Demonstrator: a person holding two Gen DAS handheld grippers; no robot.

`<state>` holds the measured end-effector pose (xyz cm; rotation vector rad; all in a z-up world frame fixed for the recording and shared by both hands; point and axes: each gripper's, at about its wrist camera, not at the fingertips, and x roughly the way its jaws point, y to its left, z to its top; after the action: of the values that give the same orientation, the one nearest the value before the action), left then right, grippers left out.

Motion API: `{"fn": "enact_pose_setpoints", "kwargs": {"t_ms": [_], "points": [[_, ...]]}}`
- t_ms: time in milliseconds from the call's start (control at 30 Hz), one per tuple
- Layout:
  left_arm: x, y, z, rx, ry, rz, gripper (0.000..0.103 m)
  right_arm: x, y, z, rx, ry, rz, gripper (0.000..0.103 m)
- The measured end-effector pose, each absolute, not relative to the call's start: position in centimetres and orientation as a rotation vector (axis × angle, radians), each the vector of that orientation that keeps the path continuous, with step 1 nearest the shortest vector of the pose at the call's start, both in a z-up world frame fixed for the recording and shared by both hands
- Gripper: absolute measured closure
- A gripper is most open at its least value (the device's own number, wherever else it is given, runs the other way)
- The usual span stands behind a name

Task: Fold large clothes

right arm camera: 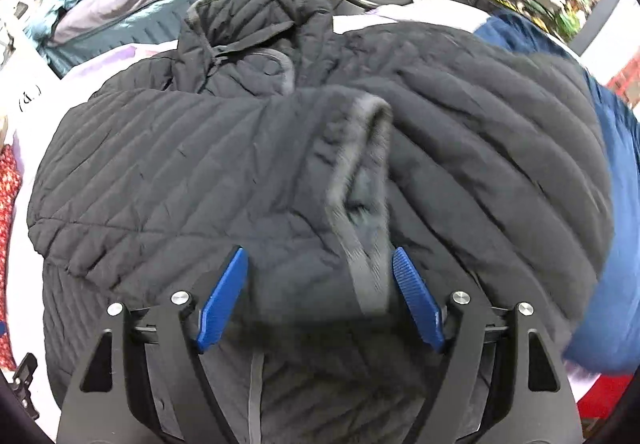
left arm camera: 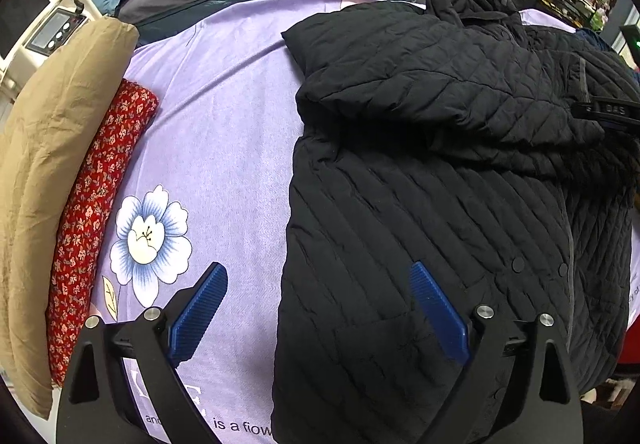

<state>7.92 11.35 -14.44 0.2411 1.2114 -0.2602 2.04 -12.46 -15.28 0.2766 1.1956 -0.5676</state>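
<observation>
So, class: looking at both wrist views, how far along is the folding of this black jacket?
Done: one sleeve of the black quilted jacket lies folded across its chest on the lilac sheet. In hand: nothing; the left gripper and right gripper hover with jaws open, the right over the grey-trimmed cuff. Left: the long body remains unfolded.

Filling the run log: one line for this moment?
stage: sleeves folded in | black quilted jacket on lilac sheet | left gripper open | right gripper open over cuff

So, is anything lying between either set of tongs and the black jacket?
Nothing visible. The left tongs hang open over the black jacket edge; the right tongs are open directly above its folded sleeve cuff.
</observation>
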Motion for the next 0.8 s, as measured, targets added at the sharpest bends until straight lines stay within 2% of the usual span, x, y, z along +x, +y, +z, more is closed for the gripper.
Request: {"fn": "enact_pose_setpoints", "kwargs": {"t_ms": [233, 500, 800], "points": [[7.5, 10.6, -14.5, 0.273, 1.202, -0.286, 0.012, -1.9, -12.0, -14.5, 0.301, 1.193, -0.57, 0.028], [7.2, 10.0, -14.7, 0.305, 1.194, -0.401, 0.012, -5.9, -10.2, -13.7, 0.325, 1.189, -0.508, 0.022], [8.6, 14.0, -15.9, 0.272, 1.179, -0.49, 0.012, -12.8, -10.2, -13.4, 0.314, 1.202, -0.532, 0.022]]}}
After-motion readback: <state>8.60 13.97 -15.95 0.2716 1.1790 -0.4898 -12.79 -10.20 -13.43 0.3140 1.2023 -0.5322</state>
